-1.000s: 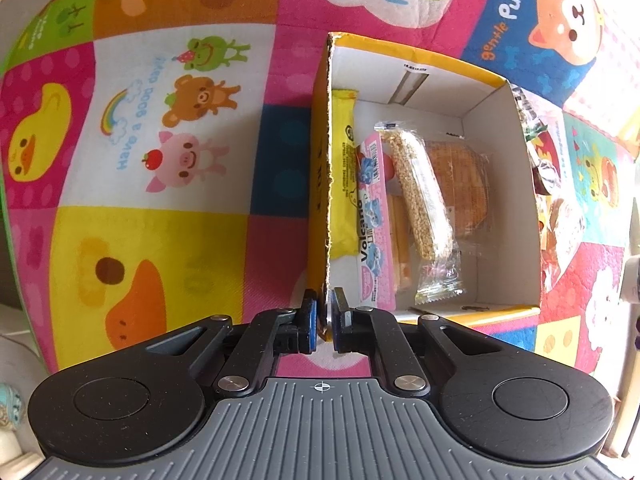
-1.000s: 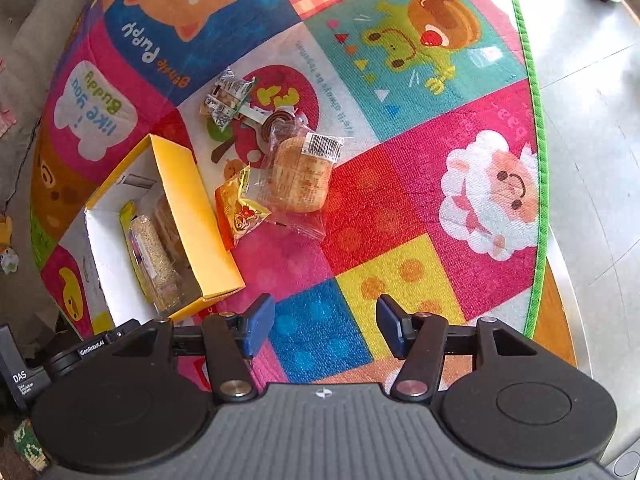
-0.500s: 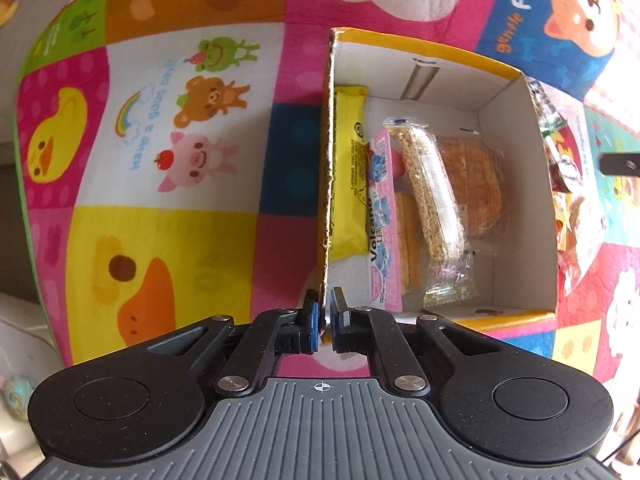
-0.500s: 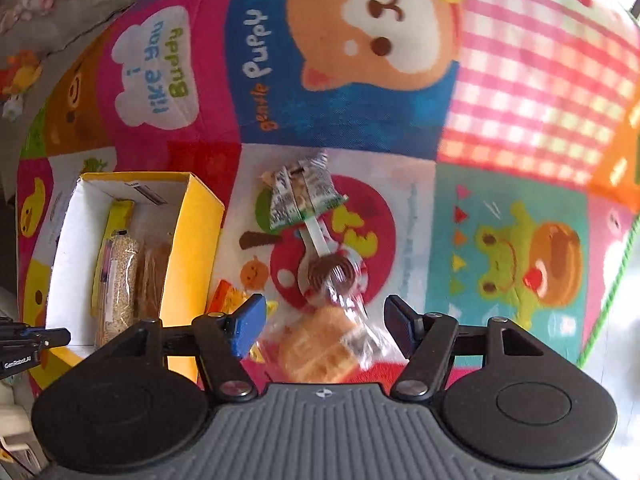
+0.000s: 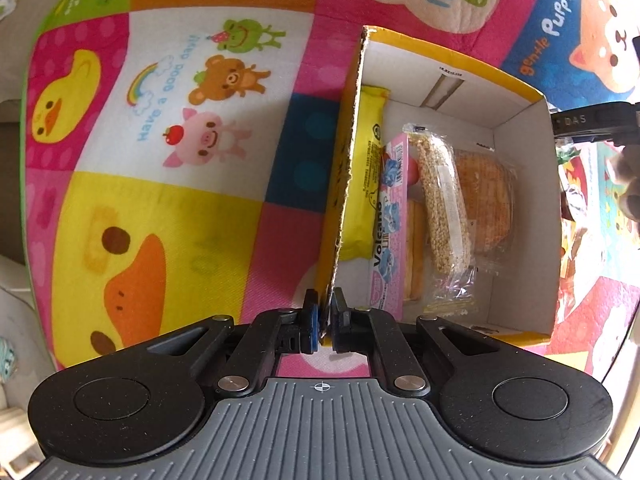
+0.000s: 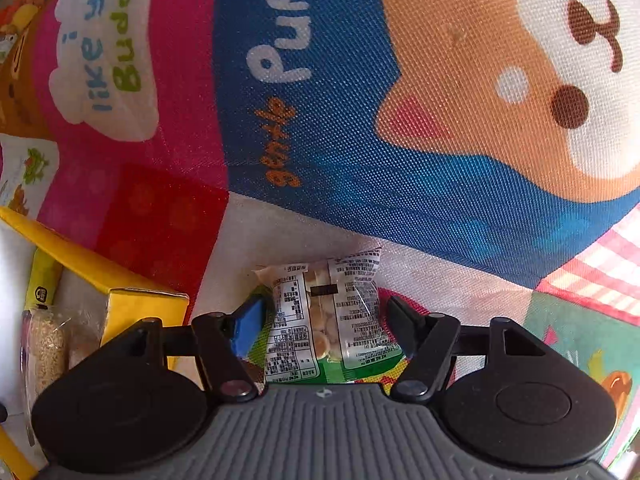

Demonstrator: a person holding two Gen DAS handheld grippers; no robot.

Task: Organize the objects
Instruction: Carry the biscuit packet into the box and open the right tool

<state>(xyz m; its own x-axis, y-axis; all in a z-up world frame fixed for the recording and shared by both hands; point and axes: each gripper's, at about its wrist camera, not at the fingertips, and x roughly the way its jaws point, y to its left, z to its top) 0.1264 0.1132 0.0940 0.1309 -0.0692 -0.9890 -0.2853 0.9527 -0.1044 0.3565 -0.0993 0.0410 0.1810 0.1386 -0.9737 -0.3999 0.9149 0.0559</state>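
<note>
A yellow cardboard box (image 5: 524,208) stands open on the play mat. Inside lie a yellow bar (image 5: 366,168), a pink Volcano packet (image 5: 390,216), a sesame bar (image 5: 444,204) and a wrapped bread (image 5: 488,200). My left gripper (image 5: 325,320) is shut on the near corner of the box's left wall. My right gripper (image 6: 324,320) is open, low over the mat, its jaws on either side of a clear snack packet (image 6: 324,312) with printed labels. The box corner also shows in the right wrist view (image 6: 140,304).
The colourful cartoon play mat (image 5: 168,128) covers the floor. More wrapped snacks (image 5: 572,216) lie beyond the box's right wall, mostly hidden. The other gripper's black body (image 5: 592,124) shows at the right edge of the left wrist view.
My right gripper has dropped close to the mat and moved forward over the clear snack packet, which now lies between its open jaws. My left gripper stays shut on the box wall.
</note>
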